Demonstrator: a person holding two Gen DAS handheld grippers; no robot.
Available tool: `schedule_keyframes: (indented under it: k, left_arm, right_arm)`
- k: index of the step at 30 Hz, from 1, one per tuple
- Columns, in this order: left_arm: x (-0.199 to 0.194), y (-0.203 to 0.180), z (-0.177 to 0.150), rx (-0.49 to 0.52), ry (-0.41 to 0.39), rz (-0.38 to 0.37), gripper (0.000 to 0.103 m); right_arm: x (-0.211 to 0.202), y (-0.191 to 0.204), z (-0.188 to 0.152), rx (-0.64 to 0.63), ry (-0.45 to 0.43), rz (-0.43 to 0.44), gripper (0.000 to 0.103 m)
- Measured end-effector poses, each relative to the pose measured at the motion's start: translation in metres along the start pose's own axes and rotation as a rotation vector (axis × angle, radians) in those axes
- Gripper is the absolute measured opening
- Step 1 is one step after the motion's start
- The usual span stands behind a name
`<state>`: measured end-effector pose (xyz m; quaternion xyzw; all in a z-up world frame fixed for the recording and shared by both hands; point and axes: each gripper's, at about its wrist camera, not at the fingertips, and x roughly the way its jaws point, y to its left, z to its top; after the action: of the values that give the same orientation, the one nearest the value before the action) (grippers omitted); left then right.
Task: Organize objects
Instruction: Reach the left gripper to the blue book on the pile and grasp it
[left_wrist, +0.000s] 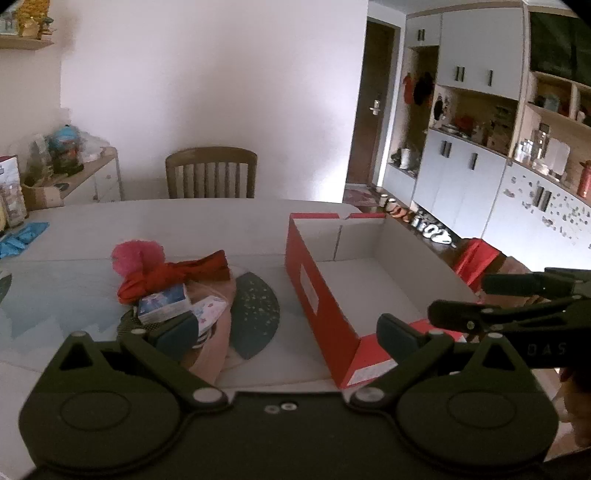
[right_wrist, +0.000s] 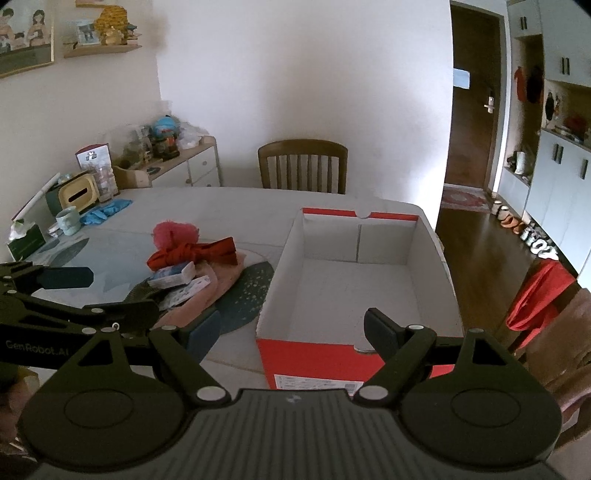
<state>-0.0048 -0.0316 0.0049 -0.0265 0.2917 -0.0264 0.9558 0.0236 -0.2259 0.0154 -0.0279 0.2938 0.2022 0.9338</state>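
A: Shoebox (right_wrist: 354, 280), red outside and white inside, sits open on the table (right_wrist: 229, 206); where is it from the right gripper (right_wrist: 291, 332)?
B: At twelve to one o'clock, just ahead of the spread jaws, which grip nothing. The right finger hangs over the box's near wall.

A: And the left gripper (left_wrist: 288, 332)?
B: Also wide open and holding nothing. From there the box lies at one o'clock, and the pile of small things at eleven: red cloth (left_wrist: 173, 277), pink pompom (left_wrist: 136, 254), small printed packet (left_wrist: 166, 304), on a pink hat (left_wrist: 214, 332).

A: What does one camera add?
B: The right wrist view shows a mug (right_wrist: 68, 220), a green tissue box (right_wrist: 26, 240) and blue gloves (right_wrist: 105, 211) at ten o'clock. The left view shows more of the cabinets (left_wrist: 461, 173) at two o'clock.

A: Any writing?
B: "GenRobot.AI" on the left gripper's body in the right view. The white label (right_wrist: 310, 382) on the box end is too small to read.
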Motion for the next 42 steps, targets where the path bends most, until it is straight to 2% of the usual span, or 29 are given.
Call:
schedule_keyframes:
  k: [11,17,22,27,34,38,41,42]
  left_arm:
    - [0.011,0.008,0.001,-0.041,0.012,0.04,0.102]
    - [0.038,0.026,0.005,-0.019,0.037,0.067,0.101]
    - [0.07,0.054,0.014,0.005,0.053,0.122,0.1]
    - [0.109,0.093,0.024,-0.026,0.102,0.182,0.099]
    - [0.158,0.125,0.032,-0.048,0.175,0.193,0.099]
    - [0.184,0.141,0.029,-0.11,0.249,0.174,0.098]
    - [0.198,0.151,0.028,-0.153,0.298,0.165,0.097]
    - [0.201,0.152,0.027,-0.159,0.307,0.169,0.096]
  right_arm:
    - [0.002,-0.027,0.003,0.013,0.013,-0.048,0.085]
    - [0.021,-0.047,0.009,0.051,0.034,-0.101,0.085]
    - [0.041,-0.074,0.016,0.092,0.061,-0.185,0.085]
    - [0.069,-0.102,0.022,0.135,0.107,-0.265,0.085]
    - [0.104,-0.119,0.024,0.161,0.184,-0.319,0.085]
    - [0.121,-0.122,0.027,0.164,0.225,-0.328,0.084]
    - [0.135,-0.126,0.028,0.164,0.262,-0.335,0.08]
    - [0.14,-0.127,0.028,0.163,0.272,-0.341,0.075]
